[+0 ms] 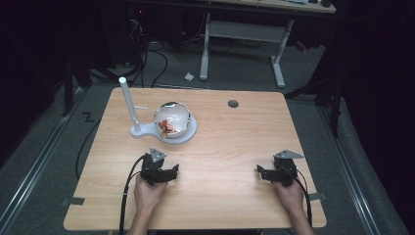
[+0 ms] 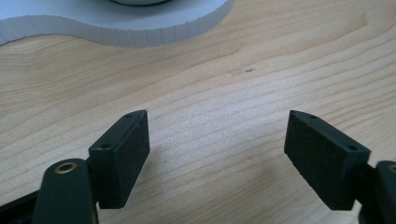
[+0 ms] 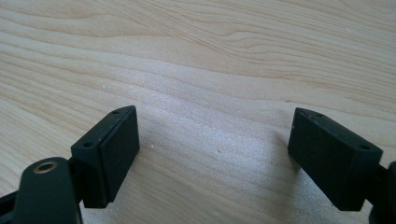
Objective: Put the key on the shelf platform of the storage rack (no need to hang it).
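Clear bowl [image 1: 172, 119] on white stand base [image 1: 188, 133], red-orange bits [image 1: 167, 127] inside, left gripper [image 1: 169, 172] and right gripper [image 1: 263, 172] spread wide, empty, near the table [image 1: 230, 147].

Count of items on the wooden table [image 1: 220, 161].
Two grippers, one at near left [image 1: 169, 172] and one at near right [image 1: 264, 172]; one white stand [image 1: 183, 134] at far left with one upright post [image 1: 128, 103]; one bowl [image 1: 172, 119].
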`<state>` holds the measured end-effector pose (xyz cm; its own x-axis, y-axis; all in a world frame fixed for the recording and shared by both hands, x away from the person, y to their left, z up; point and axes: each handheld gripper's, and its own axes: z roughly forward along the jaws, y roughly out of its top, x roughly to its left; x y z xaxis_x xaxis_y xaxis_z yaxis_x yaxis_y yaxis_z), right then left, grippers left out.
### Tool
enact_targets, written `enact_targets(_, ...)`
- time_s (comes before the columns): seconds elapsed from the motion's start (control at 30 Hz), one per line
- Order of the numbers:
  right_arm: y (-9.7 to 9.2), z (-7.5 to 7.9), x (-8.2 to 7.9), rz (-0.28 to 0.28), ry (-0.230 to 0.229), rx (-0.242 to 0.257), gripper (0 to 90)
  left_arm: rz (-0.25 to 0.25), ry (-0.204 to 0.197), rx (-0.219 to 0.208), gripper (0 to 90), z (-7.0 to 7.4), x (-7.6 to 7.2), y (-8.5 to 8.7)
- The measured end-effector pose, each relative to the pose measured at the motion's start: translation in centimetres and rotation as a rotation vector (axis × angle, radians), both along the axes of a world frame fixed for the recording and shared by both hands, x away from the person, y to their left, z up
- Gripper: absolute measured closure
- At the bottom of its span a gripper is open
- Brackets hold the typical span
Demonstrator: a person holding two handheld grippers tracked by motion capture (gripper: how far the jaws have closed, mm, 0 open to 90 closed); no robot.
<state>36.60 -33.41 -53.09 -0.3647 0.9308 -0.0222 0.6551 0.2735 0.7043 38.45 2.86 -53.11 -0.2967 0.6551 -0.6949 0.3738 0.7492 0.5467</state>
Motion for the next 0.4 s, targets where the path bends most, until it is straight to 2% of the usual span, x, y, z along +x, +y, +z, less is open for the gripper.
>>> enact_targets(0.1, 0.01, 0.0, -0.01, -0.002, 0.001, 0.002, 16.3, 0.003, -0.022, 0.015, 23.0, -0.38, -0.06, -0.16)
enact_targets(0.4, 0.01, 0.0, -0.01, -0.002, 0.001, 0.001, 16.3, 0.008, -0.022, 0.016, 22.7, -0.39, -0.03, -0.23)
